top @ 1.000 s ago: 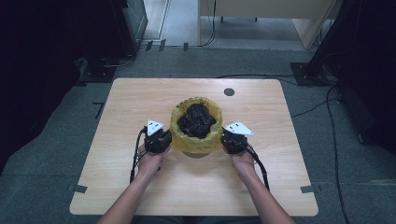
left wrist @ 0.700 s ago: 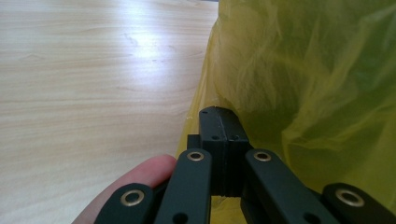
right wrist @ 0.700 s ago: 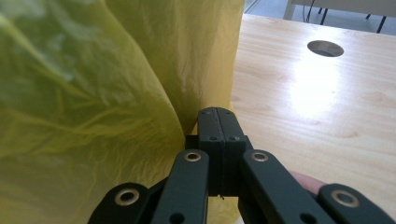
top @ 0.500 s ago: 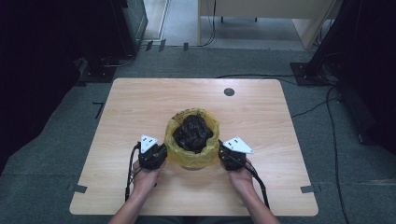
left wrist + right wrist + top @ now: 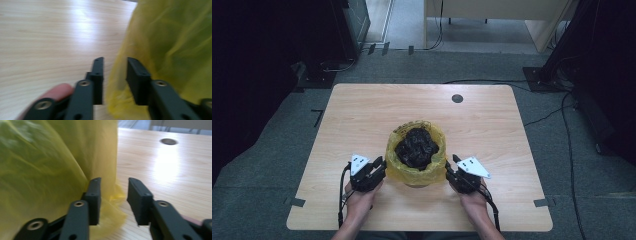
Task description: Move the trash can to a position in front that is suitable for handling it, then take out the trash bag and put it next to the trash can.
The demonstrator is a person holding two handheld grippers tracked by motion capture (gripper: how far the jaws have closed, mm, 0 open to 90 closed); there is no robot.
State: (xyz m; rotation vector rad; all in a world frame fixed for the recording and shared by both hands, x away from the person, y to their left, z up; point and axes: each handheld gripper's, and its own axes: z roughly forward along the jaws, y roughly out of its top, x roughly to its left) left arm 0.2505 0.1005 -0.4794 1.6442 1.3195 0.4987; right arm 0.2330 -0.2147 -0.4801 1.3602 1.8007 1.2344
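A yellow plastic bag (image 5: 411, 173) with a dark, crumpled load (image 5: 416, 146) in it stands on the wooden table (image 5: 362, 115), near the front edge. My left gripper (image 5: 379, 164) sits against the bag's left side and my right gripper (image 5: 451, 165) against its right side. Both pairs of jaws have just been opening. In the left gripper view, loose yellow film (image 5: 170, 37) hangs in the gap of the left gripper (image 5: 113, 63), unpressed. In the right gripper view, a fold of the bag (image 5: 50, 157) lies between the jaws of the right gripper (image 5: 113, 182), also unpressed.
A round dark hole (image 5: 457, 98) sits in the table's far right part. Bare wood stretches behind and beside the bag. Dark equipment stands on the floor at the left (image 5: 272, 60) and right (image 5: 602, 75), with cables (image 5: 562, 115) trailing on the carpet.
The bag and both grippers have come toward the table's near edge. Both pairs of jaws now stand apart.
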